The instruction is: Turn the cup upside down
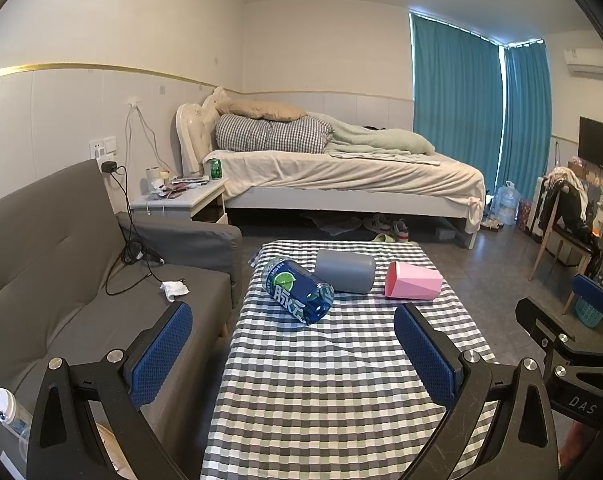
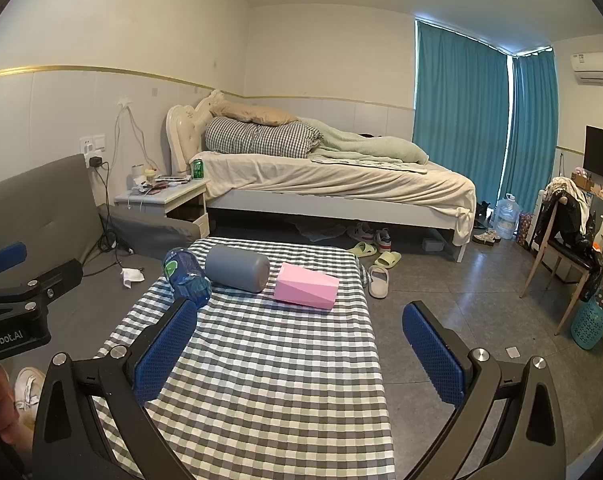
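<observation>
Three things lie on their sides in a row at the far end of the checkered table (image 1: 321,380) (image 2: 269,380): a blue plastic bottle (image 1: 297,290) (image 2: 187,274) on the left, a grey cup (image 1: 345,271) (image 2: 237,267) in the middle, and a pink faceted cup (image 1: 412,281) (image 2: 306,286) on the right. My left gripper (image 1: 293,350) is open and empty, held above the near part of the table. My right gripper (image 2: 299,346) is open and empty, over the table's right half, well short of the cups.
A grey sofa (image 1: 61,264) lies left of the table. A bed (image 1: 341,176) and a nightstand (image 1: 181,200) stand behind. Slippers (image 2: 377,280) lie on the floor past the table's far right corner. A chair (image 2: 561,240) and a teal basket (image 2: 593,320) stand at the right.
</observation>
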`<state>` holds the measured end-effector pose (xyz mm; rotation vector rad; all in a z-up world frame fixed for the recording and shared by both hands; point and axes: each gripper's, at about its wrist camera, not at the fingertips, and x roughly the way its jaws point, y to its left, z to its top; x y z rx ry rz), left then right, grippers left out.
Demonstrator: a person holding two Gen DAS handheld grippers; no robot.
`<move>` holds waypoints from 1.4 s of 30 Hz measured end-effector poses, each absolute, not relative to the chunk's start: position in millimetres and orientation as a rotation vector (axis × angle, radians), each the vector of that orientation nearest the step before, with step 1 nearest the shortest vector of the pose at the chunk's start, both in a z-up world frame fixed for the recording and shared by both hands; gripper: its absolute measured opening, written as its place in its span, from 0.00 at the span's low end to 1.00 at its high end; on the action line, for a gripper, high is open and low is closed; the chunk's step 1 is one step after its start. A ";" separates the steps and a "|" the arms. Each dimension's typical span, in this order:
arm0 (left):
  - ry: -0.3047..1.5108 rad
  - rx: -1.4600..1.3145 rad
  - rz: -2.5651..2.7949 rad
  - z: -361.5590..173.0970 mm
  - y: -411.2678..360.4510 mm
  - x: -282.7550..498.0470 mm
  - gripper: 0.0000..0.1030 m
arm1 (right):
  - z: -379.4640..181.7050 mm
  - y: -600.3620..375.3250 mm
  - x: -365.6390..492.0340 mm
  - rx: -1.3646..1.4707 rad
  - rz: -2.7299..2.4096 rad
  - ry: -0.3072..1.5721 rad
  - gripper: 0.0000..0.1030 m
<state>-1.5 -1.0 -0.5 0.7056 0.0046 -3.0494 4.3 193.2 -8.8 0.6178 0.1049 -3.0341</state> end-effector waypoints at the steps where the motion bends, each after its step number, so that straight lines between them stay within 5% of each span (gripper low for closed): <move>1: 0.003 0.705 -3.049 -1.0 -0.8 -1.1 1.00 | -8.8 193.3 4.4 0.618 -3.033 0.105 1.00; 42: 0.004 0.709 -3.046 0.7 0.2 -0.7 1.00 | -13.4 185.9 6.4 0.626 -3.030 0.108 1.00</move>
